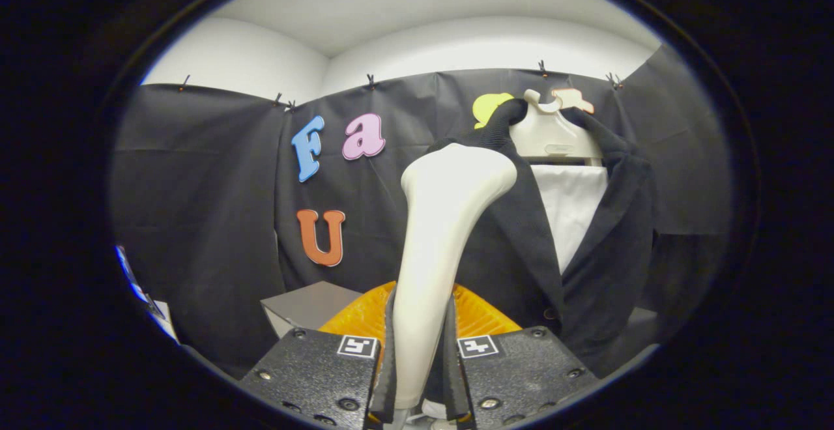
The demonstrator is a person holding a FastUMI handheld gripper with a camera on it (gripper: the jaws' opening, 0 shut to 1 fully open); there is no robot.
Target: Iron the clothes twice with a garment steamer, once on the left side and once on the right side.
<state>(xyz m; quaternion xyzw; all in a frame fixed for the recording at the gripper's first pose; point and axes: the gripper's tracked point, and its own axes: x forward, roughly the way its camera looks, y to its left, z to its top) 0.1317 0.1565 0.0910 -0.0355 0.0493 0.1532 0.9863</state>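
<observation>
Hand-held gripper [420, 352] clenched on white steamer [443, 234], head raised against dark jacket [508, 241] on hanger [554, 133]. Best stroked slowly down one side, nozzle kept close.

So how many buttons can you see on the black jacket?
1: a dark button on the jacket front, right of the steamer that the tongs grip. More may be hidden lower.

Steamer gripped before the jacket
The gripper [420, 345] clamps the white garment steamer [443, 221] upright, its head against the dark jacket [515, 247] hanging just beyond.
</observation>
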